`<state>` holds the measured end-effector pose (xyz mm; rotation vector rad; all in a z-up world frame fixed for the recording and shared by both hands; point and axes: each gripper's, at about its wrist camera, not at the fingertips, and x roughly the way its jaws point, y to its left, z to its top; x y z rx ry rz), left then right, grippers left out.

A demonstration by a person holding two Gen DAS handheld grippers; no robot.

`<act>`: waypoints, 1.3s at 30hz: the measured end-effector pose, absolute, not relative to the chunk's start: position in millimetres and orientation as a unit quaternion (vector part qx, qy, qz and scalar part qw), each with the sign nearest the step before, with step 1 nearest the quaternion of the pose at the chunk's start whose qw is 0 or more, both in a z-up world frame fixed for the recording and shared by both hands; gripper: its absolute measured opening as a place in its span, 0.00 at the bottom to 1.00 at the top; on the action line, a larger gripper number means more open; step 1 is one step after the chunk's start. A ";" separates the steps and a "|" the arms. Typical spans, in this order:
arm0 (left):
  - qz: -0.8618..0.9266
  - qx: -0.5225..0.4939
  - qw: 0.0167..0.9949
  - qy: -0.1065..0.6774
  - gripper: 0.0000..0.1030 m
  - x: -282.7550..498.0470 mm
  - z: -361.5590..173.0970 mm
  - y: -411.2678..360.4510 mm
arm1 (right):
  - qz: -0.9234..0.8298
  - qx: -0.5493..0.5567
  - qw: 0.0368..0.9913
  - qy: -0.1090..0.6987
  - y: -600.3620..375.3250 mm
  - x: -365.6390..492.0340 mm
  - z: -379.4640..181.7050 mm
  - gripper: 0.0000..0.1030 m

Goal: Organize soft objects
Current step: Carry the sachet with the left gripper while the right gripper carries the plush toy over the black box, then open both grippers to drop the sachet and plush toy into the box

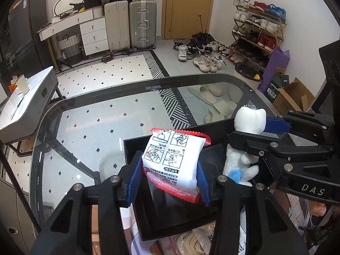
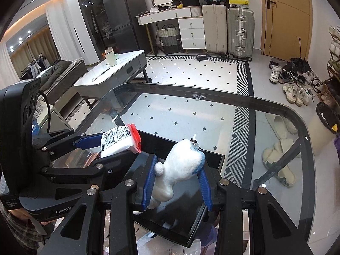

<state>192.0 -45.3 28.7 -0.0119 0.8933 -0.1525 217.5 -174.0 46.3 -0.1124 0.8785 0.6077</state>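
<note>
A white pouch with red sealed edges and printed diagrams sits between the blue pads of my left gripper, which is shut on it. My right gripper is shut on a white plush tooth toy with a blue patch and a bead chain on top. Both are held just above a shallow black tray on the glass table. From the left wrist the plush toy and right gripper show at the right. From the right wrist the pouch and left gripper show at the left, beside the tray.
The glass table's dark rounded rim curves around the far side. Slippers lie on the floor under it. Bagged items and a coiled cord lie under the tray. A grey side table stands left; shoes and suitcases line the far wall.
</note>
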 end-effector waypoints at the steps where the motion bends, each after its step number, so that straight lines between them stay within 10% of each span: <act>1: -0.075 -0.005 0.898 0.434 0.44 192.0 26.9 -46.8 | 0.290 -0.057 0.858 0.420 -172.9 216.9 44.5 0.37; 39: -0.077 0.011 0.869 0.489 0.45 177.7 -0.4 -70.7 | 0.299 -0.099 0.833 0.455 -170.9 206.6 9.0 0.37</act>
